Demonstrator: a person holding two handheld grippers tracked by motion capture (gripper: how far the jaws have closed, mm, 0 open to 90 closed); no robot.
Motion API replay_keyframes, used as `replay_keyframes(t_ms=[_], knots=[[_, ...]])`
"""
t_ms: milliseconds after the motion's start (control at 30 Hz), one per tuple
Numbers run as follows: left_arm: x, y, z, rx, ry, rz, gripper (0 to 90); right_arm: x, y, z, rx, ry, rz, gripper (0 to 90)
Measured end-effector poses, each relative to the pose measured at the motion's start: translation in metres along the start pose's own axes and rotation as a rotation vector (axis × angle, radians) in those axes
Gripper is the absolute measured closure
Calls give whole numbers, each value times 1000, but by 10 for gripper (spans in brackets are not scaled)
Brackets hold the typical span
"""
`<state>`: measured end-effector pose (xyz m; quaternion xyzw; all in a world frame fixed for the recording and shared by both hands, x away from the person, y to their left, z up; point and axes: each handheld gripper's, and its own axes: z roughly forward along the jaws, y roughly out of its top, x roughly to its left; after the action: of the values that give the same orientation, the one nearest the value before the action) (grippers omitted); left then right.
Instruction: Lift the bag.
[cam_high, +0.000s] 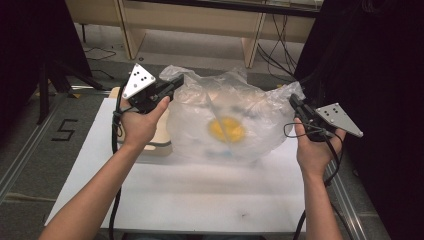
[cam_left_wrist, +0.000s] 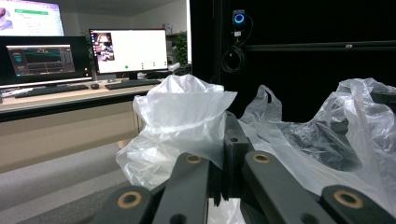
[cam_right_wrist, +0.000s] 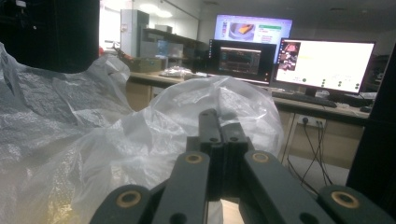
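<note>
A clear plastic bag (cam_high: 227, 117) is stretched between both grippers above the white table (cam_high: 200, 195), with something yellow (cam_high: 227, 129) showing through its middle. My left gripper (cam_high: 176, 82) is shut on the bag's left handle (cam_left_wrist: 182, 109), which bunches up over the closed jaws. My right gripper (cam_high: 294, 100) is shut on the bag's right handle (cam_right_wrist: 219, 102); the plastic drapes over its jaws. A hand holds each gripper from below.
A cream-coloured box (cam_high: 157, 137) sits on the table behind my left hand, partly hidden by the bag. Beyond the table stand a wooden desk (cam_high: 200, 20), monitors (cam_left_wrist: 128, 49) and cables. Black curtains (cam_high: 380, 60) flank both sides.
</note>
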<state>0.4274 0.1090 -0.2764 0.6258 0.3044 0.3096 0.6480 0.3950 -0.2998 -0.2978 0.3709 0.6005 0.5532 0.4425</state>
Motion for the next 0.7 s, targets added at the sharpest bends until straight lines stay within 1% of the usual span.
replay_keyframes(t_ms=[67,200,367,633,700], knots=[[0,-1,1,0,-1,-3,890,0,-1,1,2,-1,-4,900],[1,-5,2,20,-1,5,890,2,-3,3,8,-1,-16,900],[1,-13,4,46,-4,2,890,4,-8,5,24,0,-36,900],[-4,-25,8,101,-26,27,889,9,-20,9,62,1,-61,900],[-5,-28,10,105,-22,25,889,11,-22,10,78,4,-66,900]])
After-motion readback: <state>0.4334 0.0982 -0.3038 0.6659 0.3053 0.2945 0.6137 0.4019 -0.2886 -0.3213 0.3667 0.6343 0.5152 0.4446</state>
